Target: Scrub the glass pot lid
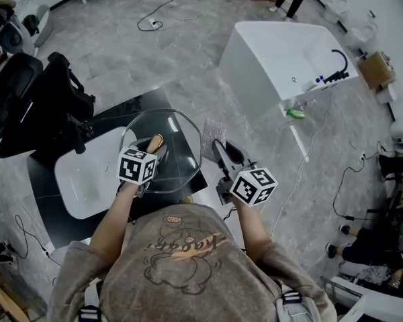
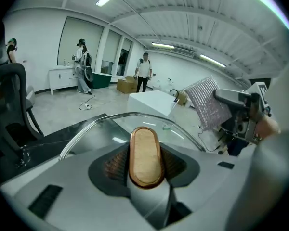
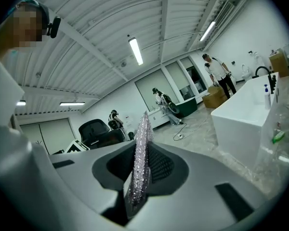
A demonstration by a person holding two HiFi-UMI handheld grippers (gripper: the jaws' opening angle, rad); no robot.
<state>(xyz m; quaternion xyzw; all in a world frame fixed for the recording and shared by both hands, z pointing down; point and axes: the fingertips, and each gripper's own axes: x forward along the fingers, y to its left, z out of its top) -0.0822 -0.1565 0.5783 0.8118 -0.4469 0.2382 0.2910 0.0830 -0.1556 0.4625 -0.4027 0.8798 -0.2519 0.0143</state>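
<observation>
Clamping the wooden knob (image 2: 145, 157) in left gripper (image 1: 152, 151) fingers, holding the glass pot lid (image 1: 178, 136) tilted at centre frame over the worktop (image 1: 111, 118), face bared, likely for scrubbing. Pinching a silvery scrub cloth (image 1: 213, 130) in right gripper (image 1: 219, 147) fingers just right of the rim.

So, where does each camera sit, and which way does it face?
Head view: on the head, facing steeply down at the lid; shirt, forearms, left gripper and right gripper show.
Left gripper view: on that gripper, along its jaws, shut on the knob; the right hand shows.
Right gripper view: on that gripper, nearly level across the room, jaws on the cloth; the head shows.
Shared: the first two show lid and cloth; all show the tub.
</observation>
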